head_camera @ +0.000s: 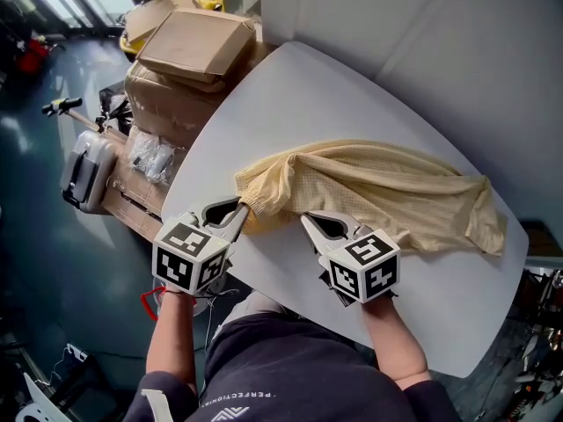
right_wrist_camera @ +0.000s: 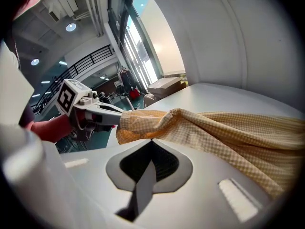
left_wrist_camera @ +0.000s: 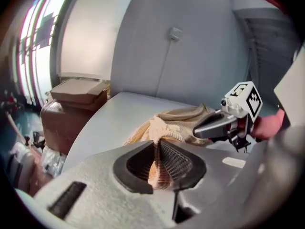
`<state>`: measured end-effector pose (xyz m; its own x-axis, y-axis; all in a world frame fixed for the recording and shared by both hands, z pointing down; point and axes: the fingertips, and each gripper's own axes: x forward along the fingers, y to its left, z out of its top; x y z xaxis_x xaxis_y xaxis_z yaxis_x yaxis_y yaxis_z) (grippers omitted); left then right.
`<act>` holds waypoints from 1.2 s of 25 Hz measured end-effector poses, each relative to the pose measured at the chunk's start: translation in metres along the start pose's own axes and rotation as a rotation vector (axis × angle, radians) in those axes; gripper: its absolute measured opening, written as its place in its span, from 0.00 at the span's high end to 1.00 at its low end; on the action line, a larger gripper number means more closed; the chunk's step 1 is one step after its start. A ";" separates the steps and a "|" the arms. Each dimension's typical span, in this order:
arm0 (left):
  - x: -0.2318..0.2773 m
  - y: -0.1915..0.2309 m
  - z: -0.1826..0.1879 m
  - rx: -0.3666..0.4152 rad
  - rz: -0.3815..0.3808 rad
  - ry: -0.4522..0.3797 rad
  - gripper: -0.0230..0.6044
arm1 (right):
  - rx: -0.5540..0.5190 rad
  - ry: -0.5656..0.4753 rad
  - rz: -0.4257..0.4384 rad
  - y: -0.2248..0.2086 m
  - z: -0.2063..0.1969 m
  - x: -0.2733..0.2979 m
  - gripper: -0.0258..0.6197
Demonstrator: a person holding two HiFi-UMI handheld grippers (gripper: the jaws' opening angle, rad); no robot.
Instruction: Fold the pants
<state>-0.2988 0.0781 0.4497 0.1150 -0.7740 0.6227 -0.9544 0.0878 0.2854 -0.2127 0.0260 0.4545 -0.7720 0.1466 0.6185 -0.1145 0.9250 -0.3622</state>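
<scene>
The pale yellow checked pants (head_camera: 378,187) lie bunched across the white table (head_camera: 290,104), one end trailing to the right edge. My left gripper (head_camera: 239,209) is shut on the ribbed left end of the cloth; in the left gripper view the fabric (left_wrist_camera: 164,128) is pinched between its jaws (left_wrist_camera: 157,144). A little to the right, my right gripper (head_camera: 305,219) is shut on the near edge of the pants, and in the right gripper view the cloth (right_wrist_camera: 228,132) meets the closed jaw tips (right_wrist_camera: 151,140). Each gripper sees the other: right (left_wrist_camera: 209,128), left (right_wrist_camera: 112,119).
Cardboard boxes (head_camera: 189,42) are stacked beyond the table's left corner. A grey case (head_camera: 85,170) and plastic-wrapped items (head_camera: 151,156) sit on the floor at left. A pale wall (head_camera: 422,25) runs close behind the table. The person stands at the near edge.
</scene>
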 end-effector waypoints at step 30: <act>-0.030 0.097 -0.027 -0.149 0.157 0.089 0.77 | -0.104 0.014 0.062 0.028 0.026 0.058 0.96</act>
<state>-0.3876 0.1262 0.4786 -0.0018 -0.6859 0.7277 -0.9118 0.2999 0.2805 -0.2770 0.0509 0.4618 -0.7668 0.2093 0.6068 -0.0006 0.9451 -0.3267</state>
